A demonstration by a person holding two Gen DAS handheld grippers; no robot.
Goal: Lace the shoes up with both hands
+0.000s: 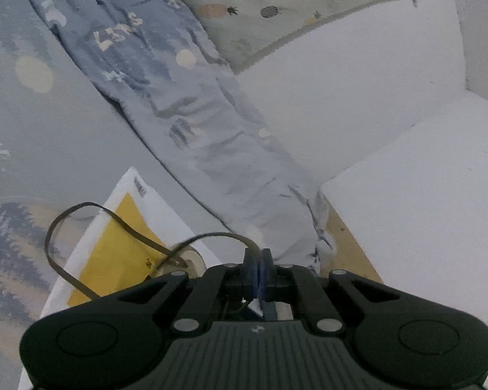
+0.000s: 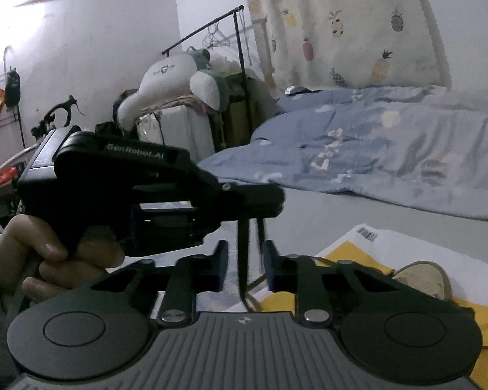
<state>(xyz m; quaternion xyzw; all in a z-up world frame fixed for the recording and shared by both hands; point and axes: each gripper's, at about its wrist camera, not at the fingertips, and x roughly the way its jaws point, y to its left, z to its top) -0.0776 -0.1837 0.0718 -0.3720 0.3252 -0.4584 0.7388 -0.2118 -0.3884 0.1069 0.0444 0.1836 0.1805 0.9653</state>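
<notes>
In the left wrist view my left gripper is shut on the dark shoelace, which loops out to the left and runs back to the pale shoe just left of the fingers. The right wrist view shows a hand holding the left gripper level, with two strands of the shoelace hanging from its tip. One strand hangs between the parted fingers of my right gripper, and the pads are not pressing on it. The shoe lies low at the right, partly hidden behind that gripper.
The shoe rests on a yellow and white mailing bag on a bed. A blue patterned quilt lies bunched beyond it. A clothes rack, a suitcase with a plush toy and a pineapple curtain stand behind.
</notes>
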